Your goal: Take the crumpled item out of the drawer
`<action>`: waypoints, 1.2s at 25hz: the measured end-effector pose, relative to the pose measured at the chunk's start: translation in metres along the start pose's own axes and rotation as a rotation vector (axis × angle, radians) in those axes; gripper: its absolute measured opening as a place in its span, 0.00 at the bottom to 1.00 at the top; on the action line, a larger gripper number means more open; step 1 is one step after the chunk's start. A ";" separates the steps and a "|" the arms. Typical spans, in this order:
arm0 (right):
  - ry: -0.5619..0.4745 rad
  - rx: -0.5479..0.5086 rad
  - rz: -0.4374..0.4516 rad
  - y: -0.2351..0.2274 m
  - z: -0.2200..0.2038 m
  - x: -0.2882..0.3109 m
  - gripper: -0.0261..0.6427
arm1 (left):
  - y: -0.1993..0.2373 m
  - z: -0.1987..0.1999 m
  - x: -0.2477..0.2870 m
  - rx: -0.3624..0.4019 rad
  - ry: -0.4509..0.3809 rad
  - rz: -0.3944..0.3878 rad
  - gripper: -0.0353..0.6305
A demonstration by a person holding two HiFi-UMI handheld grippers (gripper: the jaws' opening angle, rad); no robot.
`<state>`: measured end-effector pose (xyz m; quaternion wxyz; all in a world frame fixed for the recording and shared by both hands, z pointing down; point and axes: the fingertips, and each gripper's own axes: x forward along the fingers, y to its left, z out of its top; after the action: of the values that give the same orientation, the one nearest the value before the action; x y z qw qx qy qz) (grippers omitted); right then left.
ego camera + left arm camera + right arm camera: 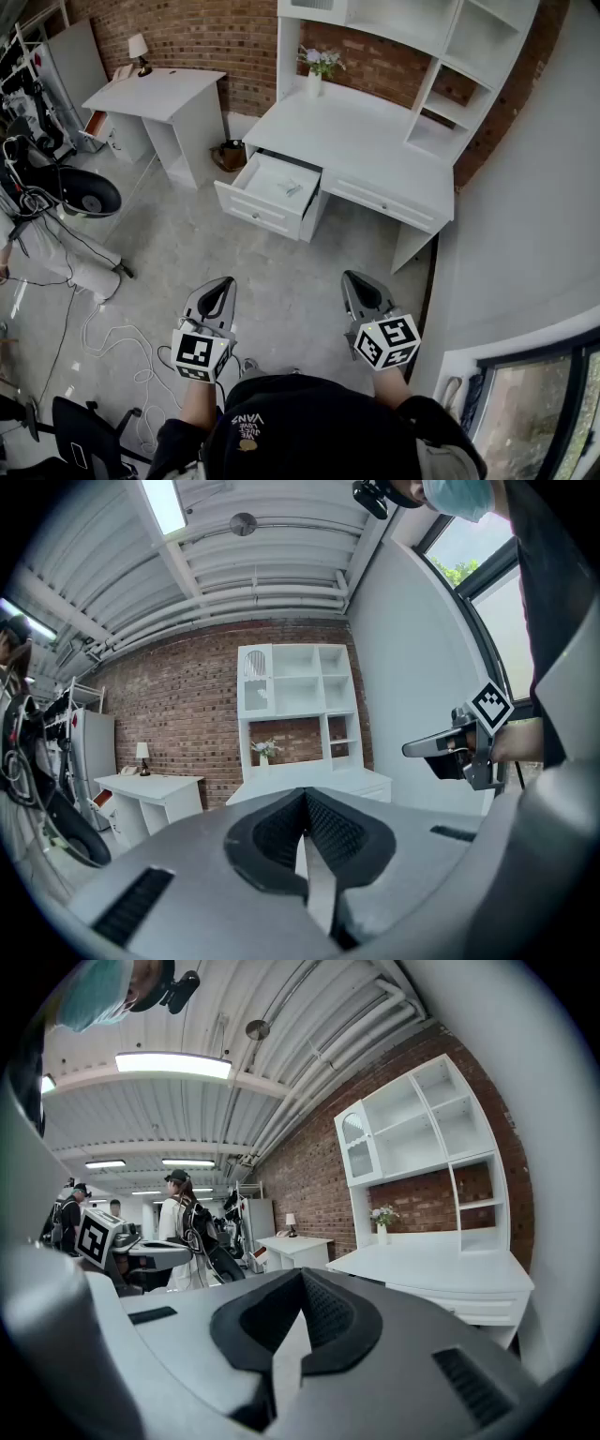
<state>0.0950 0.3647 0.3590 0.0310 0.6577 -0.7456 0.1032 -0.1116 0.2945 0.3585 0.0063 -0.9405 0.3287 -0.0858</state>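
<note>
Standing well back from the white worktop [356, 141], with the left claw [221, 284] and the right claw [356, 278] held out side by side over the floor [281, 272]. Holding both shut, pad pressed against pad, with nothing between. Beyond the tips in either gripper view, only the room. Probably carried closed and nearly level like this for the approach, with no cause to spread them before anything is within reach.

Ahead, the drawer [255, 208], pulled out from under the worktop's left end and open toward the floor — so no handle to work first. Inside it, the crumpled item [292, 189], small and pale, on the drawer's bottom toward the right, apparently apart from the walls. Too small to tell of what stuff. Loose in an open-topped drawer, so reachable from above.

Judging the task not yet begun: well apart from the drawer, nothing touched. Next, most likely, closing the distance, opening one claw and dipping it in over the drawer's front. Workable with either claw, given a drawer roughly midway between them. Worth minding the light, crushed shape: apt to slip from a shallow pinch, so better gripped across its bulk.

Also a vase of flowers [317, 73] at the back of the worktop, well apart from the drawer, and off to the left a person [56, 253] near cables [112, 347] on the floor. Neither in the way.
</note>
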 end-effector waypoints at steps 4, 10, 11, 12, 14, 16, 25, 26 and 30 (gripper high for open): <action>-0.010 -0.011 0.018 -0.009 -0.002 -0.005 0.04 | -0.010 -0.002 0.006 -0.006 -0.011 0.016 0.06; -0.048 0.013 0.056 -0.017 -0.002 -0.005 0.04 | -0.028 -0.004 0.016 -0.004 -0.009 -0.031 0.06; -0.049 0.016 0.058 -0.019 -0.003 -0.003 0.04 | -0.030 -0.006 0.019 -0.002 -0.003 -0.037 0.07; -0.048 0.016 0.063 -0.019 -0.005 0.000 0.04 | -0.030 -0.008 0.021 -0.003 0.001 -0.041 0.07; -0.045 0.015 0.073 -0.021 -0.007 0.008 0.04 | -0.028 -0.013 0.028 -0.006 0.002 -0.050 0.07; -0.043 0.016 0.072 -0.026 -0.009 0.019 0.04 | -0.023 -0.012 0.038 -0.014 -0.010 -0.059 0.07; -0.018 0.024 0.036 -0.050 -0.005 0.100 0.17 | 0.026 -0.013 0.108 -0.041 -0.018 -0.150 0.19; -0.013 0.023 0.032 -0.053 -0.002 0.114 0.17 | 0.036 -0.013 0.118 -0.040 -0.014 -0.158 0.20; 0.000 0.023 0.007 -0.059 0.010 0.167 0.19 | 0.080 -0.010 0.159 -0.032 -0.002 -0.202 0.22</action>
<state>0.1323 0.1933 0.3865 0.0230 0.6554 -0.7466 0.1118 -0.0405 0.1334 0.3876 -0.0172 -0.9689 0.2335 -0.0798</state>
